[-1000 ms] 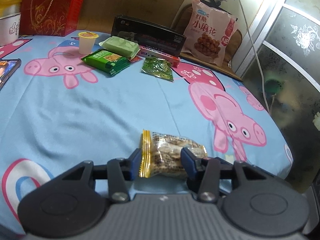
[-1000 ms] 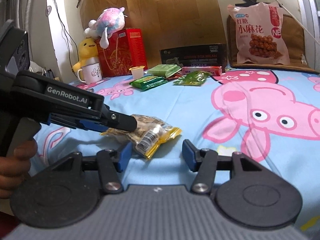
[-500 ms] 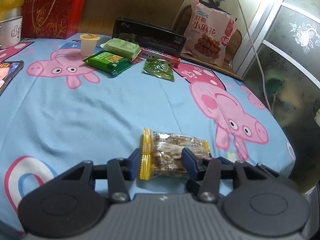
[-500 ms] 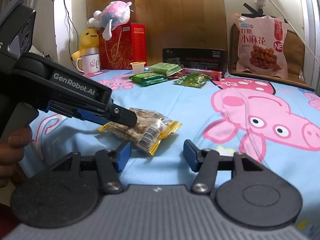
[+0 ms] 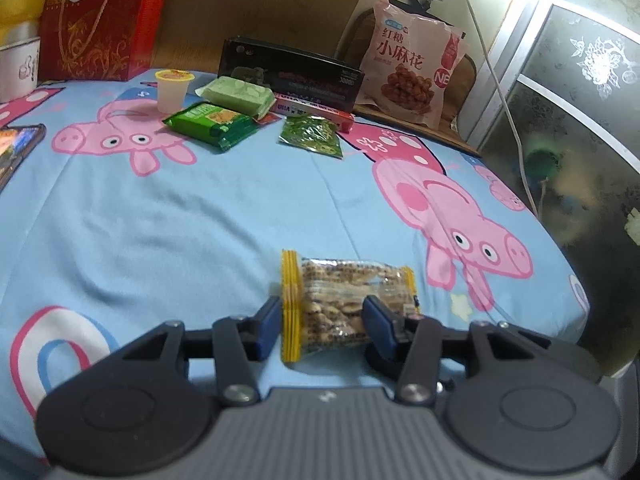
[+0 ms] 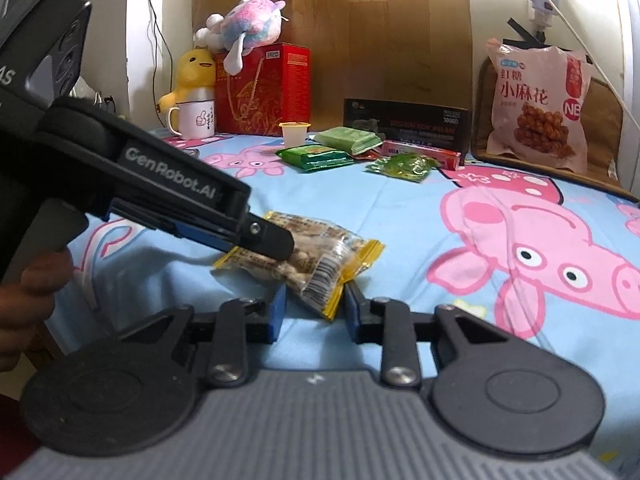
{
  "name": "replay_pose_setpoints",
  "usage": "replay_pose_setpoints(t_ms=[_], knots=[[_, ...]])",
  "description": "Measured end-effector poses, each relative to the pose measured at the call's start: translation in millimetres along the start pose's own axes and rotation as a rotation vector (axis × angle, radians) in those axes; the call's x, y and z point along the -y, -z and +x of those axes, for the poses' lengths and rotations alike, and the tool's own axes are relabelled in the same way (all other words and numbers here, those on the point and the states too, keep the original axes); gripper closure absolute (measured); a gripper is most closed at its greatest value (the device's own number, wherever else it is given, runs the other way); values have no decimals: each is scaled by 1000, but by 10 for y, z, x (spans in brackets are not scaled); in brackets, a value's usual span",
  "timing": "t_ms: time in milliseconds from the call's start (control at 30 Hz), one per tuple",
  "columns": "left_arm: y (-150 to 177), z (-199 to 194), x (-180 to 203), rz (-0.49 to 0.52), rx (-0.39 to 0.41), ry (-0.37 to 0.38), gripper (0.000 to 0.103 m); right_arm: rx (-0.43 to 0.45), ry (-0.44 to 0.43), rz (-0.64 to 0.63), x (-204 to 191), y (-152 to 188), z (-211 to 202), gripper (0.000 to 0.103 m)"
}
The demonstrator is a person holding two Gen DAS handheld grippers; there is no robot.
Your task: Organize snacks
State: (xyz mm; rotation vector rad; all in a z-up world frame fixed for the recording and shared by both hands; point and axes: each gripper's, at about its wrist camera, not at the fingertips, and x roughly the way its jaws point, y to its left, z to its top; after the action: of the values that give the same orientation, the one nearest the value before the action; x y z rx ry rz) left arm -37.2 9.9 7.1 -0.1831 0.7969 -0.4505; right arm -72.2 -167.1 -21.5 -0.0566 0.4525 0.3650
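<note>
A clear snack packet (image 5: 344, 284) with yellow sealed ends, full of pale nuts, sits low over the blue cartoon-pig bedsheet (image 5: 160, 220). My left gripper (image 5: 320, 326) is shut on it, one blue pad at the yellow seal and the other pressed into the far side. In the right wrist view the same packet (image 6: 320, 252) hangs from the left gripper (image 6: 280, 246), which reaches in from the left. My right gripper (image 6: 314, 312) has its jaws closing around the packet's near yellow end, with a thin gap still showing at the left pad.
At the back lie a green biscuit pack (image 5: 212, 124), a pale green pack (image 5: 236, 94), a jelly cup (image 5: 173, 90), a green pea bag (image 5: 312, 136), a pink box (image 5: 316, 110), a black box (image 5: 288, 72) and a big pink bag (image 5: 412, 64). A phone (image 5: 16, 148) lies at the left edge.
The right gripper's jaws have narrowed around the packet's near end and it has rolled slightly. The left gripper keeps its hold and has not moved.
</note>
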Motion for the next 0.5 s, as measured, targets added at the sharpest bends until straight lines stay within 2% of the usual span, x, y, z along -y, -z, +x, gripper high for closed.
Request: replay_pose_setpoints(t_ms=[133, 300, 500], knots=[[-12, -16, -5, -19, -11, 49, 66, 11, 17, -9, -16, -16, -8, 75], [-54, -48, 44, 5, 6, 59, 68, 32, 29, -5, 2, -50, -14, 75], [-326, -107, 130, 45, 38, 86, 70, 83, 52, -7, 62, -217, -26, 75]])
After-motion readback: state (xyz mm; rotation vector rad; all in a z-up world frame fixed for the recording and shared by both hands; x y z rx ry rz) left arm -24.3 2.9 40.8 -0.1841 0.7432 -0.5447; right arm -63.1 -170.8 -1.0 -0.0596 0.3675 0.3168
